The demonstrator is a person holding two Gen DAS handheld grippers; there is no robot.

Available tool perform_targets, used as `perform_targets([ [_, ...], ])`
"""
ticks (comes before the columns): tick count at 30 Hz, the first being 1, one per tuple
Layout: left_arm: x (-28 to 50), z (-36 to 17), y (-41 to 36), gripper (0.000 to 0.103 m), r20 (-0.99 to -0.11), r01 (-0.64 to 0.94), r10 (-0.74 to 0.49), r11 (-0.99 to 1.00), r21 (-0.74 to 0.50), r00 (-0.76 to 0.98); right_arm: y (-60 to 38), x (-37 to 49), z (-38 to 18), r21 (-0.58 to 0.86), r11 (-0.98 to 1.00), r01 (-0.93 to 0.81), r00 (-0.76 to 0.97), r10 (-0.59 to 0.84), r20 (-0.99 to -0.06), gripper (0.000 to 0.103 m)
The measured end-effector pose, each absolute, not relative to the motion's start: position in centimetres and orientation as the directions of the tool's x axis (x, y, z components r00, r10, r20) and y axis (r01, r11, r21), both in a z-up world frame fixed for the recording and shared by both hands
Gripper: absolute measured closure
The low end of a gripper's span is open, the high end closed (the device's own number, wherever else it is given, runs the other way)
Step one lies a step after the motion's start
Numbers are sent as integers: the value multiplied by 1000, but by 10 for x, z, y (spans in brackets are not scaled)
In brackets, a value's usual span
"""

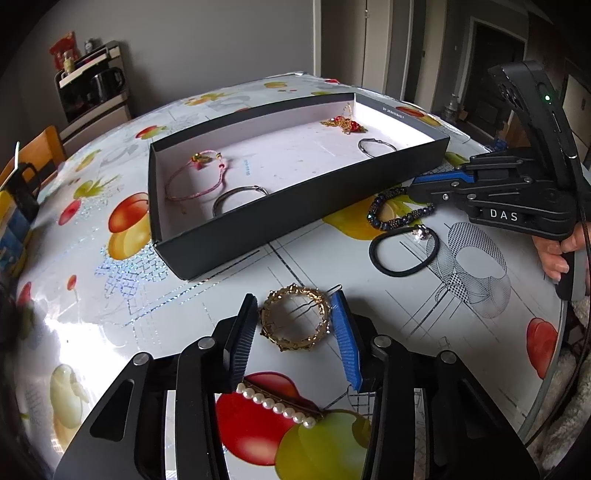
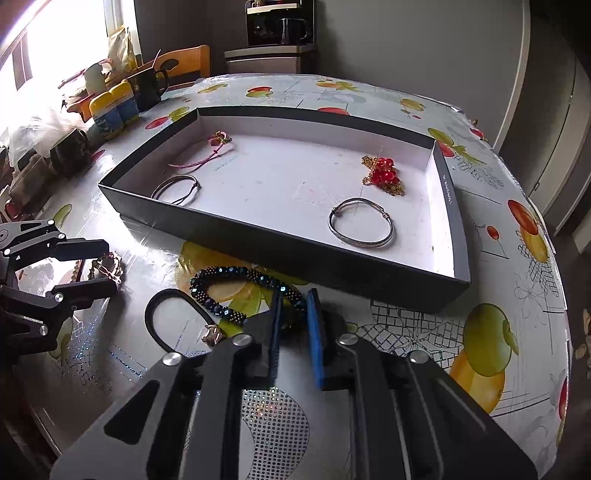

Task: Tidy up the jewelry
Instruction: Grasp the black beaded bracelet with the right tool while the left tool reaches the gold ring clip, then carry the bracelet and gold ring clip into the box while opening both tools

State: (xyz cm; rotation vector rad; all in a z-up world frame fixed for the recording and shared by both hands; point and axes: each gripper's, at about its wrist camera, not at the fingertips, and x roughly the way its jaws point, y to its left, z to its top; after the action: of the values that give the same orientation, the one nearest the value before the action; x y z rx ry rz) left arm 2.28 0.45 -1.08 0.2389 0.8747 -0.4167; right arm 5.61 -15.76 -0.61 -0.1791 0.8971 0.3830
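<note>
A gold chain bracelet (image 1: 295, 318) lies on the table between the fingers of my open left gripper (image 1: 297, 308); the right wrist view shows it too (image 2: 107, 267). A pearl hair clip (image 1: 277, 404) lies under that gripper. My right gripper (image 2: 293, 299) has its jaws narrowly apart around the near side of a dark blue beaded bracelet (image 2: 236, 282), which also shows in the left wrist view (image 1: 388, 214). A black hair tie with a charm (image 1: 404, 251) lies beside it. The black tray (image 1: 295, 218) holds a pink cord bracelet (image 1: 195, 177), two silver bangles (image 2: 361, 227) and a red-beaded gold chain (image 2: 384, 173).
The table wears a glossy fruit-print cloth (image 1: 480, 295). Bottles, mugs and bags crowd its far left edge (image 2: 110, 107). A wooden chair (image 2: 188, 62) and a cabinet with a kettle (image 2: 277, 33) stand behind. The table's right edge (image 2: 554, 258) is close to the tray.
</note>
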Motion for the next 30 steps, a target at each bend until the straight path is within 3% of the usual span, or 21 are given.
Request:
perform_targets([
  [24, 19, -3, 2, 60, -760, 448, -263, 893, 40, 594, -171, 24, 48, -12, 902, -431, 668, 310, -677, 96],
  [30, 16, 22, 1, 60, -724, 461, -283, 886, 54, 629, -173, 26, 74, -57, 903, -426, 718, 299, -629, 96],
])
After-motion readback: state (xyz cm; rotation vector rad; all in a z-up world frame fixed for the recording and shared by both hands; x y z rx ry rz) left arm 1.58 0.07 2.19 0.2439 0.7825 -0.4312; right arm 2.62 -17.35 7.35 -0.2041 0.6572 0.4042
